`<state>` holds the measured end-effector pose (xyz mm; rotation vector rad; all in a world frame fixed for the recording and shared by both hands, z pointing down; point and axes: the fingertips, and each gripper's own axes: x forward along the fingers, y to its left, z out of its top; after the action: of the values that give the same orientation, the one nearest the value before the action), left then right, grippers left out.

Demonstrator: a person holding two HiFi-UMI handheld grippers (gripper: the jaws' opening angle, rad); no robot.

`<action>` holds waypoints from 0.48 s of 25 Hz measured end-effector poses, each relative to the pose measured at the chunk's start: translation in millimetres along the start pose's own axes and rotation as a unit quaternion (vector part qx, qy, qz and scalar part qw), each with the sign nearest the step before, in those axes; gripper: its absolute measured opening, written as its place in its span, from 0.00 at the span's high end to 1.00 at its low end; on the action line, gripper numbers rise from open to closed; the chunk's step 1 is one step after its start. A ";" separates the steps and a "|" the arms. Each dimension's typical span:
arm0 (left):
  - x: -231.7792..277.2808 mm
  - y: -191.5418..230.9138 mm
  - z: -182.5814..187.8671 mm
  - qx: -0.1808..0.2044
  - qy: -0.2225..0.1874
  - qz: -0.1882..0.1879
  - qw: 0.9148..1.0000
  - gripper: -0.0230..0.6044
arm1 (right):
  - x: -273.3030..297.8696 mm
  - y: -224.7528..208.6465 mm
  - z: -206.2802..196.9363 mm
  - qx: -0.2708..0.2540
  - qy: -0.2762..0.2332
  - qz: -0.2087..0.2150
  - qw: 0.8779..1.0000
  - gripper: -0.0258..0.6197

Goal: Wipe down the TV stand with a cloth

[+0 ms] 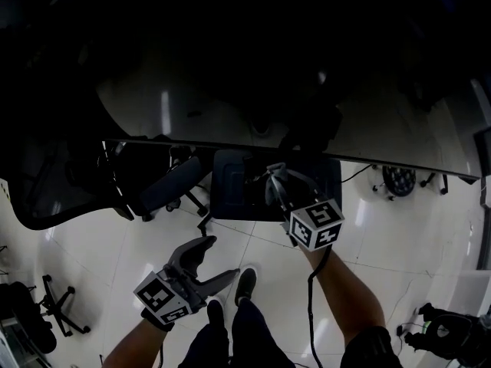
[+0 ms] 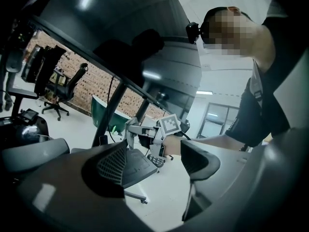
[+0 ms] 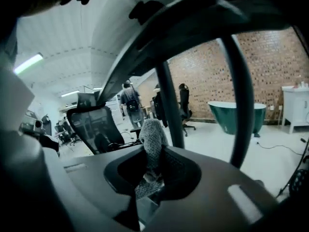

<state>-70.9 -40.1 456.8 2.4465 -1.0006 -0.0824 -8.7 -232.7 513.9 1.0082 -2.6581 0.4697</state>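
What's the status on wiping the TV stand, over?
Left gripper open, empty. Right gripper shut on grey knitted cloth, over black flat TV stand base; contact unclear. Black office chair close beside the base.

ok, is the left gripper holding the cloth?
No, the left gripper stands open and empty; the cloth is pinched in the right gripper.

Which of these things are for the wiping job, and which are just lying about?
For the job: cloth, clamped in right gripper; TV stand; left gripper, open, empty.
Lying about: chair; green tub; white cabinet.
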 end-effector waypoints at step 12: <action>-81.8 -9.9 -19.5 -0.020 -0.015 0.033 0.999 0.36 | 148.7 92.9 -60.6 -0.074 0.149 -0.046 0.985 0.87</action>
<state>-119.6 29.1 459.0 2.3816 -1.0809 -0.1164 -171.9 -231.8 602.1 0.9302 -2.3340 0.3644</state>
